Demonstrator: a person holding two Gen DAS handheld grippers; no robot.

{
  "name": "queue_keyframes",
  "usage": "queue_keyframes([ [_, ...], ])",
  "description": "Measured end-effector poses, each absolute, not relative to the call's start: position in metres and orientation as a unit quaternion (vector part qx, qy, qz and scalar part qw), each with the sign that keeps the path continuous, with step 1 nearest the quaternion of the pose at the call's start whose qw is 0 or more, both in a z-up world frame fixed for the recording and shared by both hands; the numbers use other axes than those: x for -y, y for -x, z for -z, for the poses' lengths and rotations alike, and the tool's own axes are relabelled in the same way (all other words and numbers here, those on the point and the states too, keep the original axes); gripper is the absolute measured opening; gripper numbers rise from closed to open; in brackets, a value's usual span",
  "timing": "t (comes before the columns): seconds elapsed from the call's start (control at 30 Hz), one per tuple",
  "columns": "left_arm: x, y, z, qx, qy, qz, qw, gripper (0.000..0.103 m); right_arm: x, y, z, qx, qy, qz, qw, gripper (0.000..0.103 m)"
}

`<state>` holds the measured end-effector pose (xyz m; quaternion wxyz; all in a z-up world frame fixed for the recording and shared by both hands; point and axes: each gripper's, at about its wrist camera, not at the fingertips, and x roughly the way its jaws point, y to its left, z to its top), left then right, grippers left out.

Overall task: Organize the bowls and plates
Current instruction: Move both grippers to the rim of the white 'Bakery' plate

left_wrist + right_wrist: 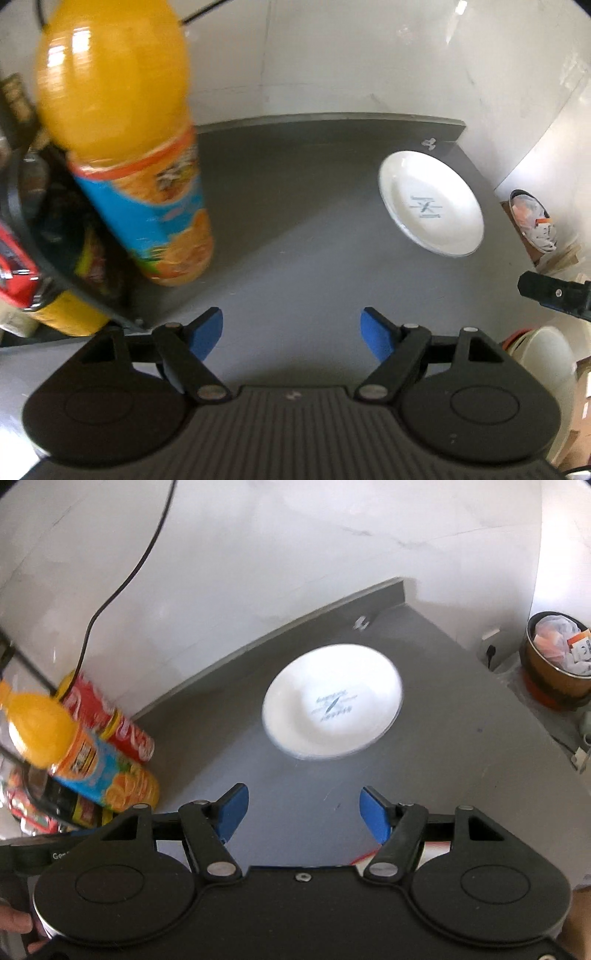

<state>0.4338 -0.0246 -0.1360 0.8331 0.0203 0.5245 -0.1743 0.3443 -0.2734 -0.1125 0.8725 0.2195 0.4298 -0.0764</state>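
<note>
Plate [331, 700] lies alone on the grey counter [461, 746] near its back corner, ahead of the right gripper [301, 810]; both it and the left gripper [291, 332] gape empty. Best approach low, pinching the rim. Bin [557, 657] beyond holds crumpled rubbish

One white plate [332, 700] lies flat and upright on the grey worktop [461, 760], near the back right corner, a little in from the back edge. Round, shallow, glossy, with a small blue-grey printed mark at its centre. Nothing on it; bare worktop all round it.
</note>
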Motion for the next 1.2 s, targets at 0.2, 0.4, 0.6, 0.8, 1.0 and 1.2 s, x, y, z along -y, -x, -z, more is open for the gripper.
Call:
queue_keyframes([
  [0.2, 0.064, -0.446, 0.129, -0.515, 0.000, 0.155, 0.843, 0.080, 0.317, -0.361, 0.115, -0.437, -0.221, 0.062, 0.870, 0.066],
  [0.4, 0.104, -0.462, 0.132, -0.521, 0.026, 0.127, 0.843, 0.080, 0.348, -0.379, 0.121, -0.453, -0.217, 0.036, 0.864, 0.066],
  [0.6, 0.133, -0.469, 0.141, -0.526, 0.035, 0.117, 0.842, 0.079, 0.372, -0.396, 0.136, -0.466, -0.217, 0.026, 0.857, 0.066],
  [0.8, 0.155, -0.484, 0.163, -0.539, 0.040, 0.101, 0.836, 0.077, 0.395, -0.416, 0.160, -0.480, -0.223, 0.028, 0.848, 0.063],
  [1.0, 0.164, -0.501, 0.191, -0.554, 0.058, 0.093, 0.825, 0.062, 0.407, -0.439, 0.189, -0.501, -0.217, 0.021, 0.837, 0.059],
  [1.2, 0.164, -0.517, 0.206, -0.555, 0.049, 0.076, 0.827, 0.052, 0.403, -0.455, 0.207, -0.509, -0.213, -0.001, 0.834, 0.059],
])
